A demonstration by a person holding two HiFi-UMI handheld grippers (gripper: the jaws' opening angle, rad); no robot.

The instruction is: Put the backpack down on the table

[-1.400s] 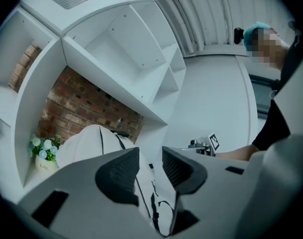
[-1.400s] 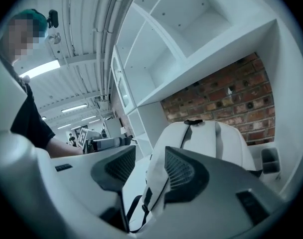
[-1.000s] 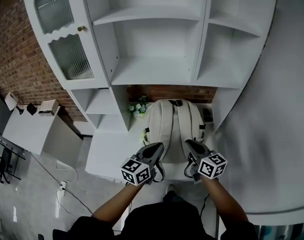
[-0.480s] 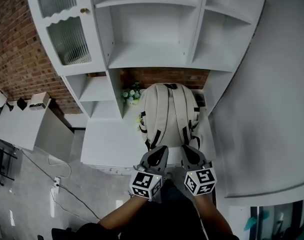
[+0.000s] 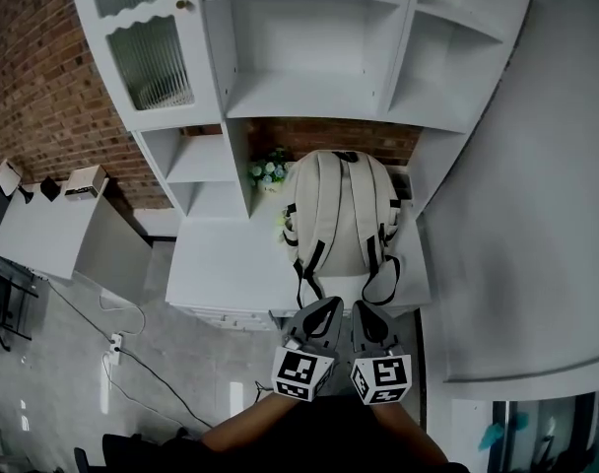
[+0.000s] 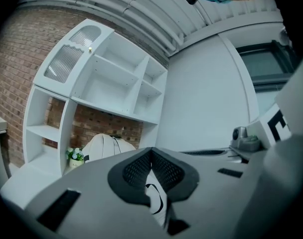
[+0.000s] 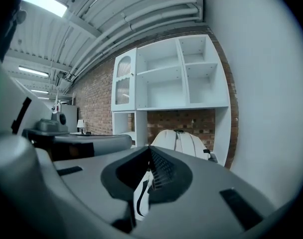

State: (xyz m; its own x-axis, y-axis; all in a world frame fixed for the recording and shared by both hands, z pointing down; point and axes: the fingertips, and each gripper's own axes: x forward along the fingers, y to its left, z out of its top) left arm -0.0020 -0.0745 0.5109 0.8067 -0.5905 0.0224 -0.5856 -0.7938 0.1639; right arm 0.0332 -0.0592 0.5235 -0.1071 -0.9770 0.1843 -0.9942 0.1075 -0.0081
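On the white tabletop [image 5: 221, 274], under a white shelf unit [image 5: 309, 87], the cream fabric backpack [image 5: 341, 215] stands upright, seemingly against the brick wall [image 5: 43, 87]. By the table's front edge, near its black straps [image 5: 382, 282], the left gripper [image 5: 326, 308] and right gripper [image 5: 365, 309] have their jaws pressed together, empty.

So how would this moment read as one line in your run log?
backpack: resting on table, straps showing | left gripper: shut, nothing held, apart from backpack | right gripper: shut, nothing held, apart from backpack
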